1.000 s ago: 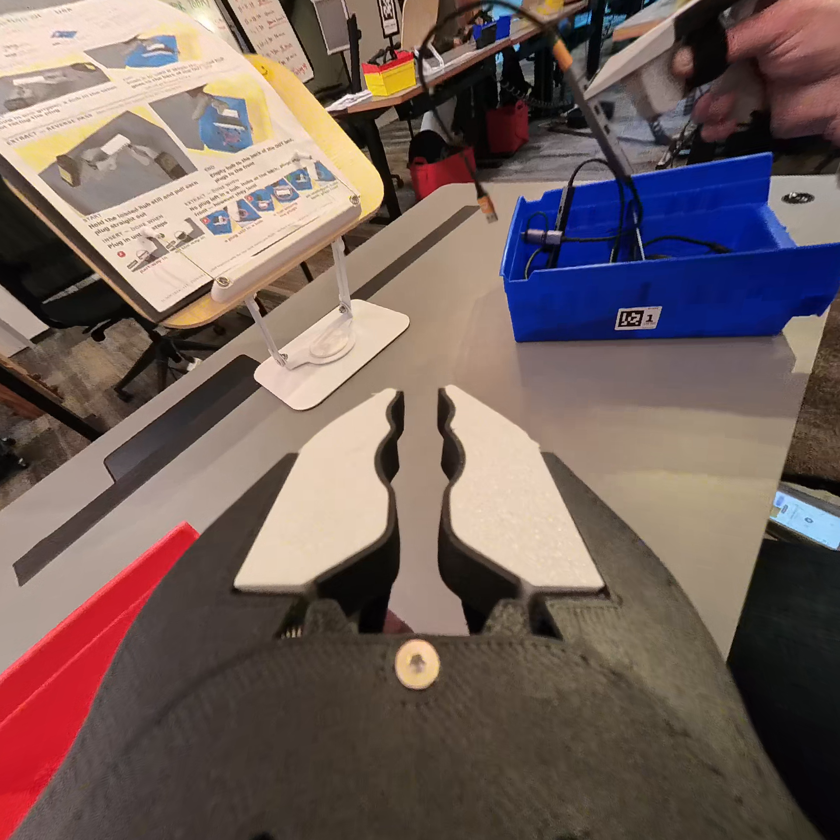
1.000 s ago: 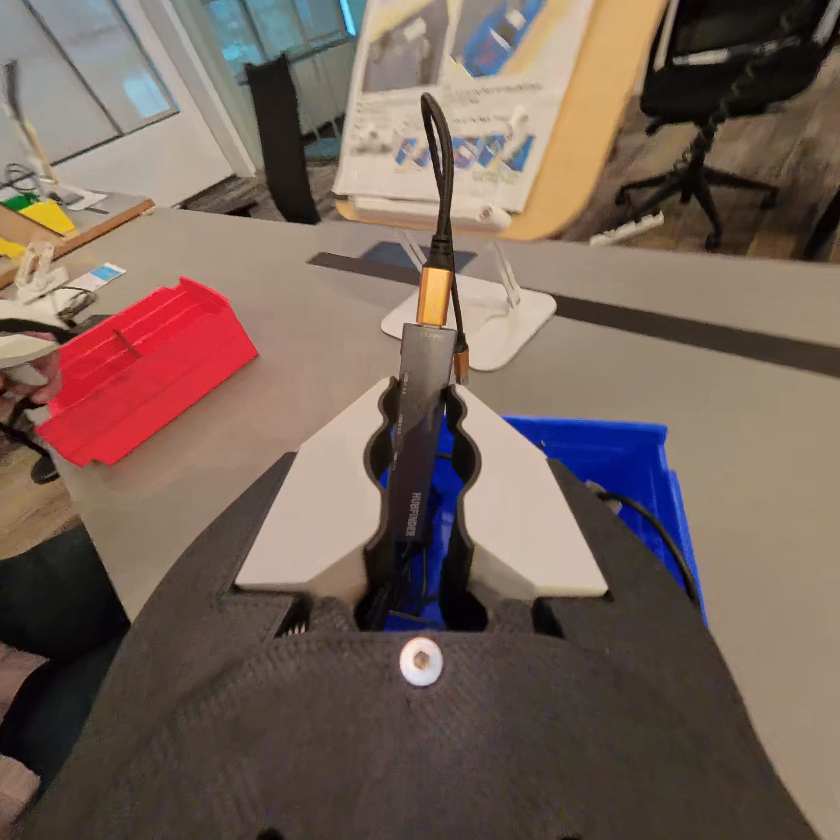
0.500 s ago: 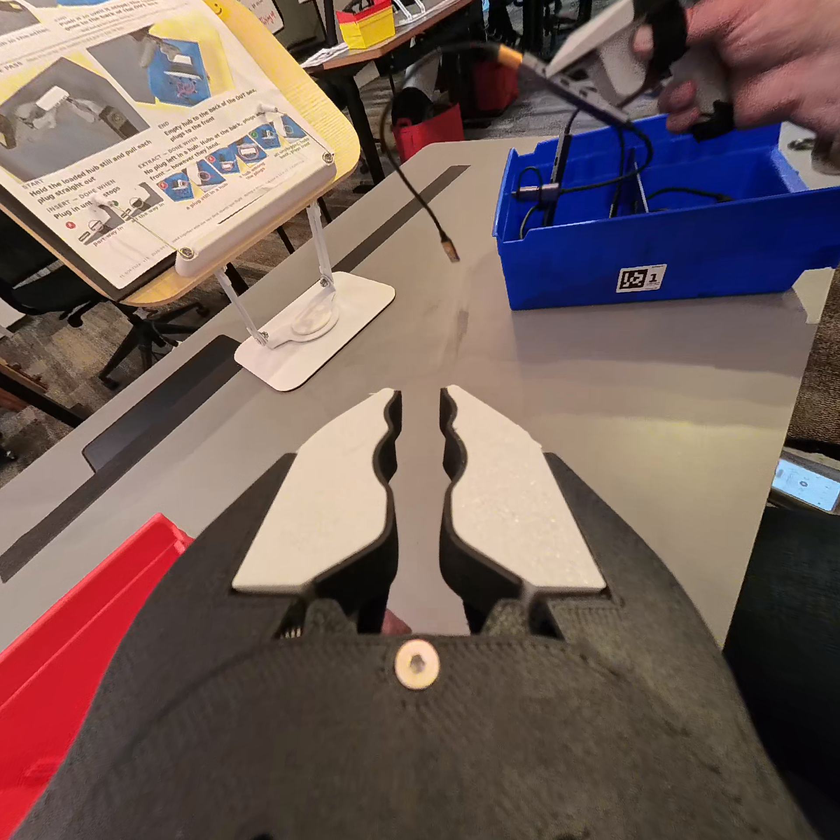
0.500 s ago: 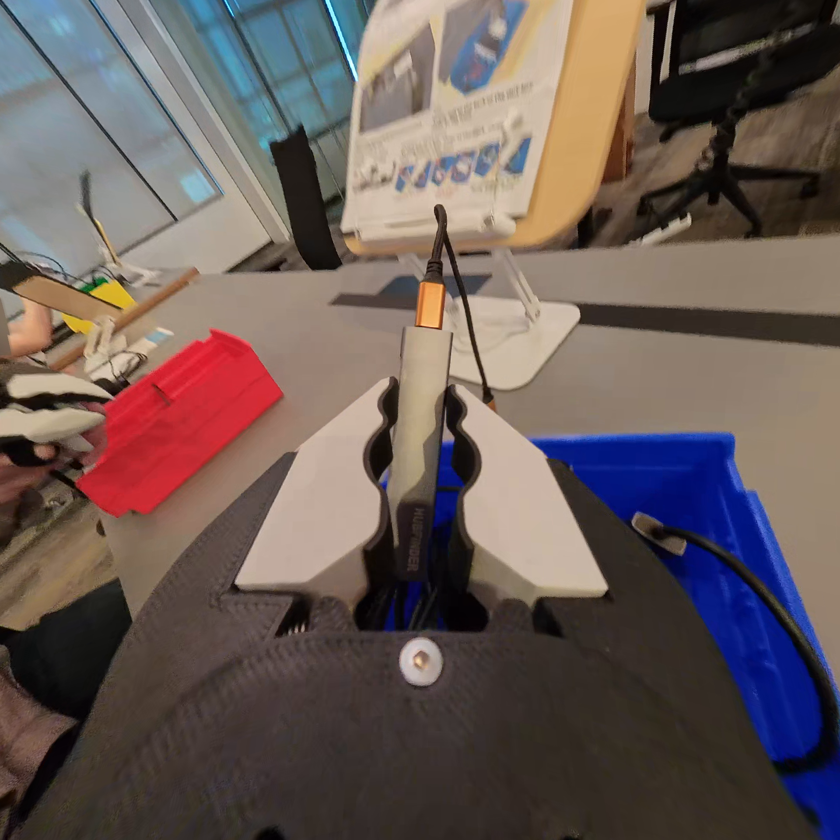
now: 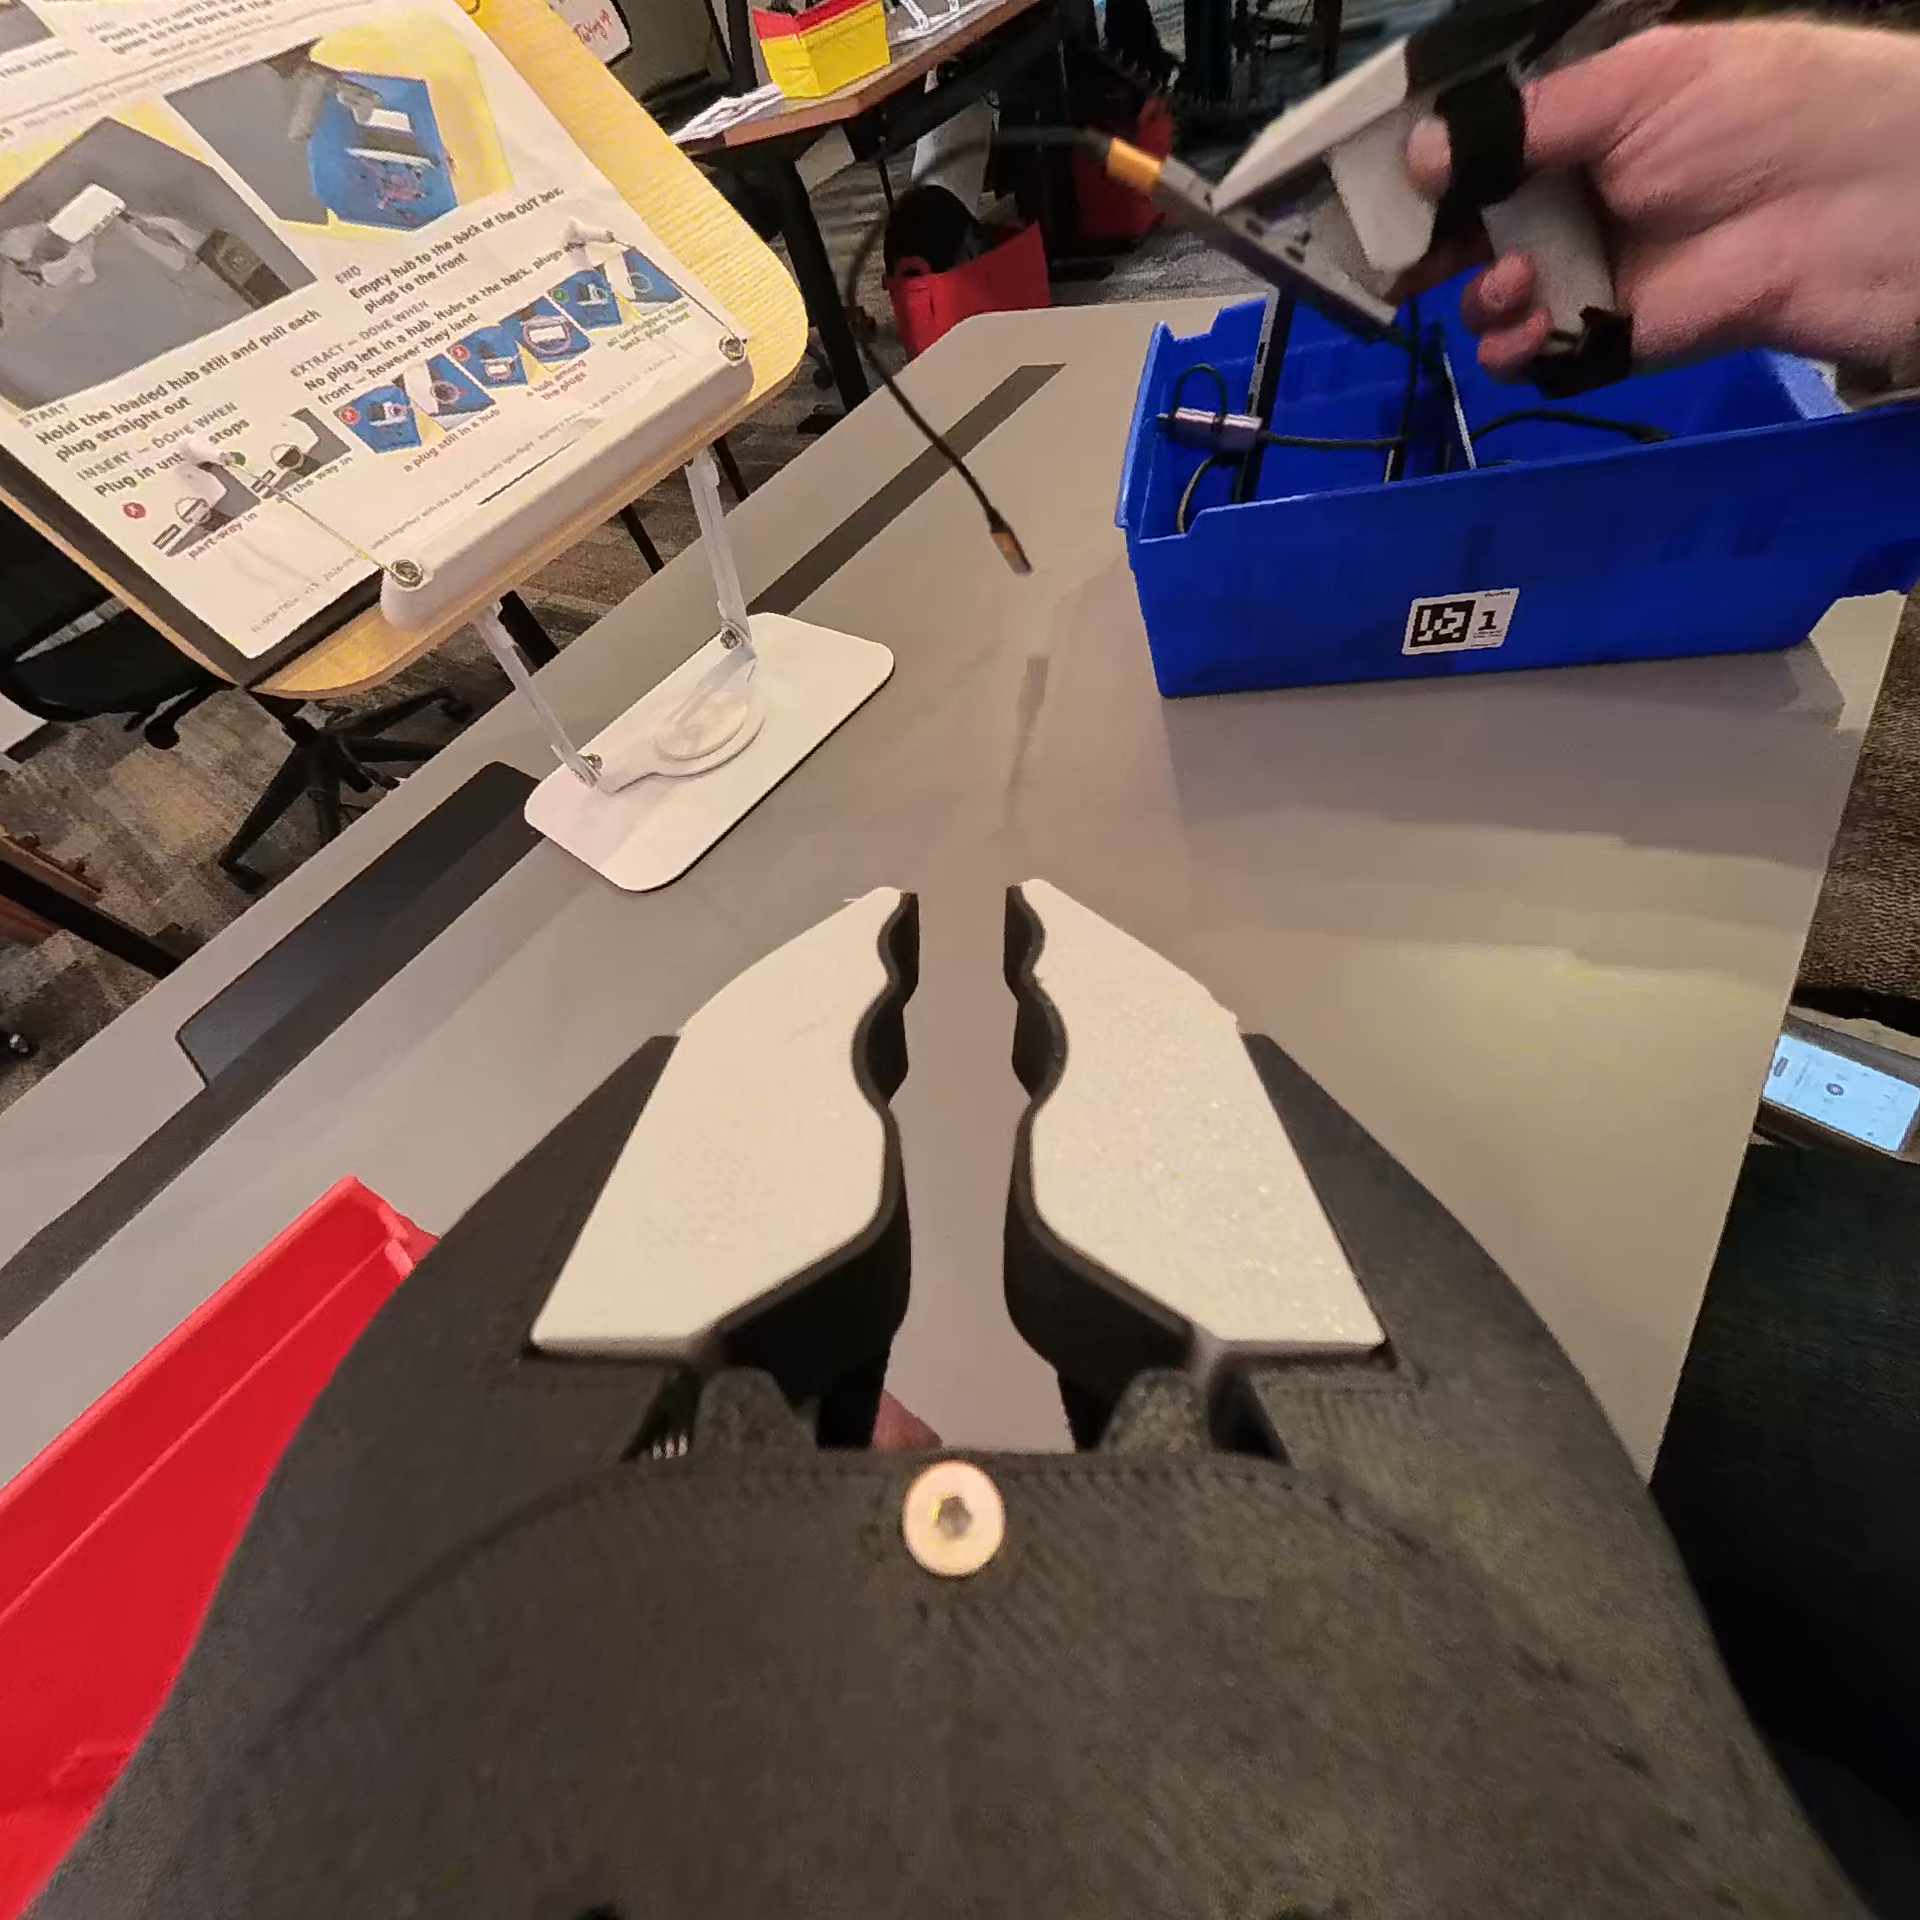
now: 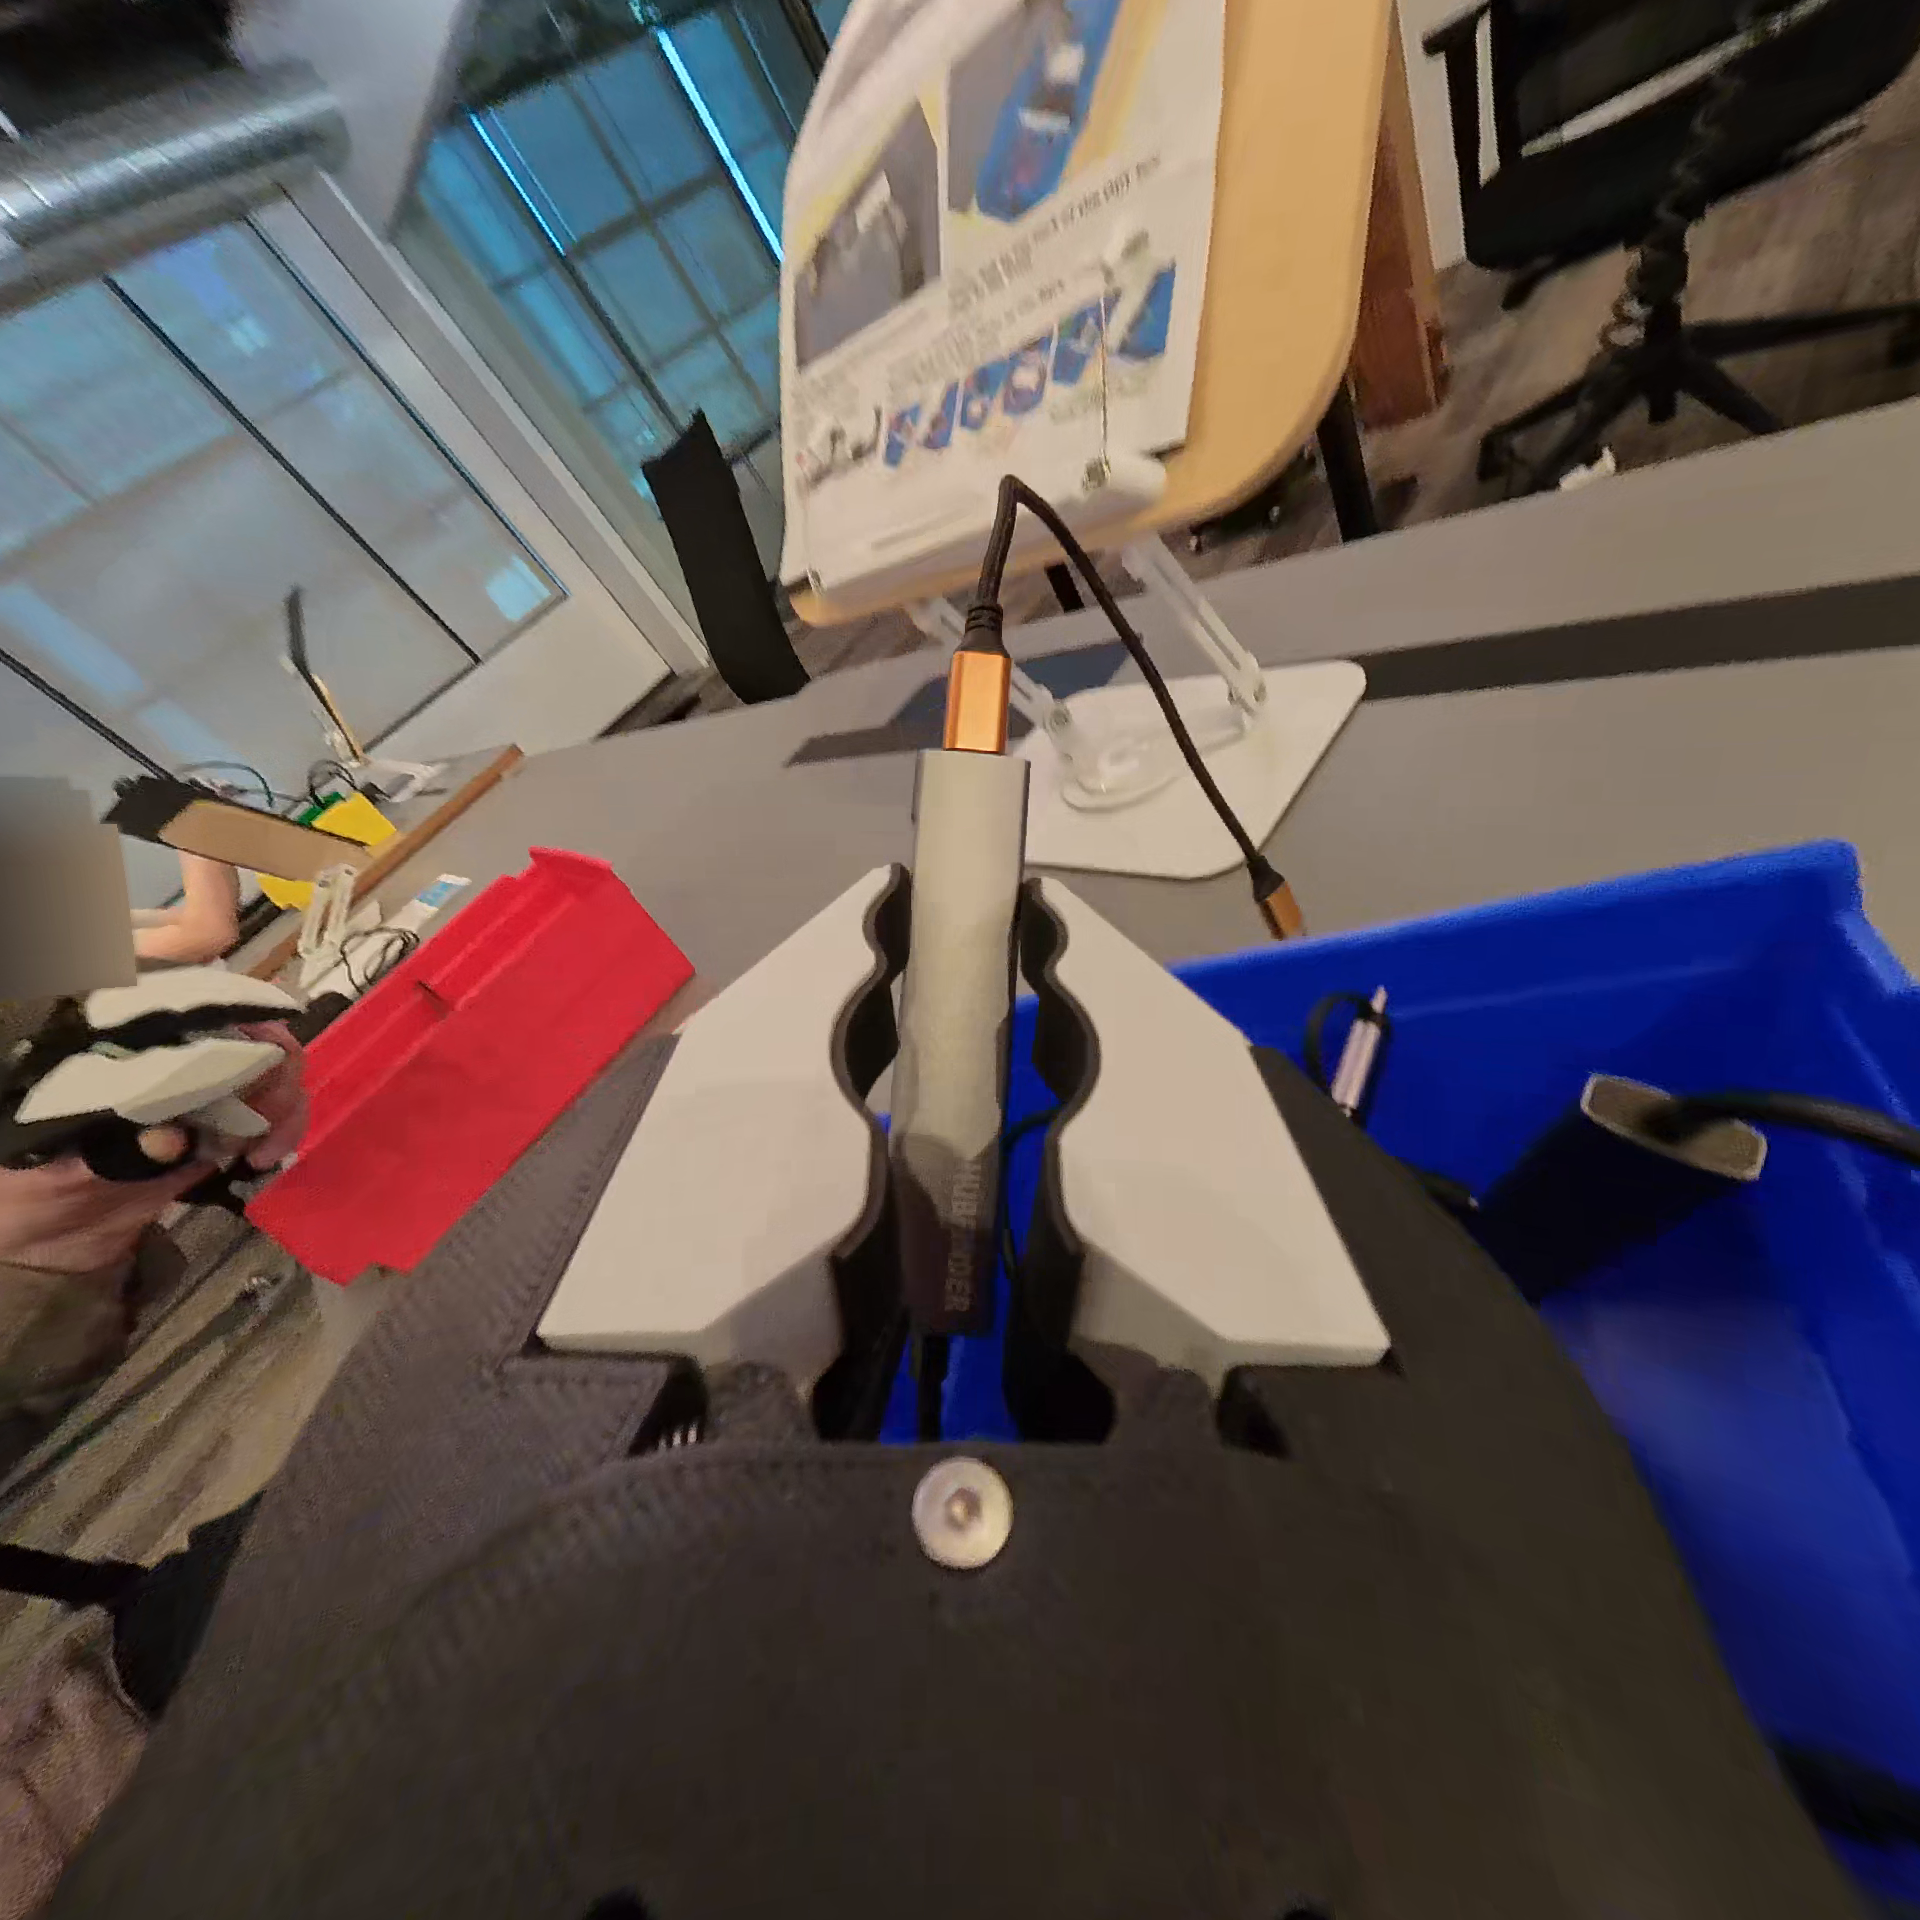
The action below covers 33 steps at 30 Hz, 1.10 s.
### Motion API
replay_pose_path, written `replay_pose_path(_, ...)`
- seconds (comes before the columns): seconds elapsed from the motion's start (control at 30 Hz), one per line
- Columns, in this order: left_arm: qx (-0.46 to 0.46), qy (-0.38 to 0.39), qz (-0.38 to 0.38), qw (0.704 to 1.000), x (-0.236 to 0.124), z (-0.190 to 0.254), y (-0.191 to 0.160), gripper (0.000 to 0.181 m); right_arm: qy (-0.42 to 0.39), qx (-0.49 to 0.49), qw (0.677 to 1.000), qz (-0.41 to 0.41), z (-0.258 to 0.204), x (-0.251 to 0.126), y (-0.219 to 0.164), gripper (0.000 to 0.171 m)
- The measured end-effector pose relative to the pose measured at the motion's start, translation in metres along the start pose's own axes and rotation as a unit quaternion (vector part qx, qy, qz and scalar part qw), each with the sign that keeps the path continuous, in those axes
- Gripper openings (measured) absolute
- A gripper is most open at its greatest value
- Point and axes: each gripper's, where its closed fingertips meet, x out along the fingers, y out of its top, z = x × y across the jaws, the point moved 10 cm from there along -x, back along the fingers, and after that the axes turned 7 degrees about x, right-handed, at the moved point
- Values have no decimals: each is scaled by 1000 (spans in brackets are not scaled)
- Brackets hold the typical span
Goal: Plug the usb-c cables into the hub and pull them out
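Note:
My right gripper [image 6: 966,883] is shut on a slim grey USB hub [image 6: 961,935] and holds it in the air above the blue bin [image 6: 1558,935]. A black cable's orange plug [image 6: 977,701] sits in the hub's far end. The cable's other orange plug [image 6: 1276,909] hangs free above the table. In the left wrist view the hub [image 5: 1278,260], the hand holding the right gripper [image 5: 1662,187] and the dangling plug [image 5: 1013,556] show at the upper right. My left gripper [image 5: 961,909] is empty with a narrow gap between its fingers, above the grey table [image 5: 1351,935].
The blue bin [image 5: 1455,561] holds more hubs and cables [image 5: 1216,426]. A red bin [image 5: 156,1455] lies at my left. An instruction sheet on a white stand [image 5: 727,769] stands at the back left. A phone [image 5: 1839,1101] lies past the table's right edge. The gap from one gripper's tips to the other's is roughly 35 centimeters.
My right gripper has tilted the hub and carried it lower and nearer the blue bin's front. The free plug has swung down toward the table. My left gripper has stayed as it was.

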Motion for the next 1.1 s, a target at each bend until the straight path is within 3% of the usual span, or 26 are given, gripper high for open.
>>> replay_pose_path(0.67, 9, -5, -15, 1000, 9, 5, -5, 15, -87, -80, 985, -126, 23, 7, -45, 19)
replay_pose_path(0.87, 13, -2, -17, 1000, 8, 4, -5, 15, -175, -216, 935, -220, 17, 17, -53, 19)
replay_pose_path(1.1, 27, 2, -23, 999, 7, 6, -3, 15, -203, -269, 893, -298, 11, 25, -53, 20)
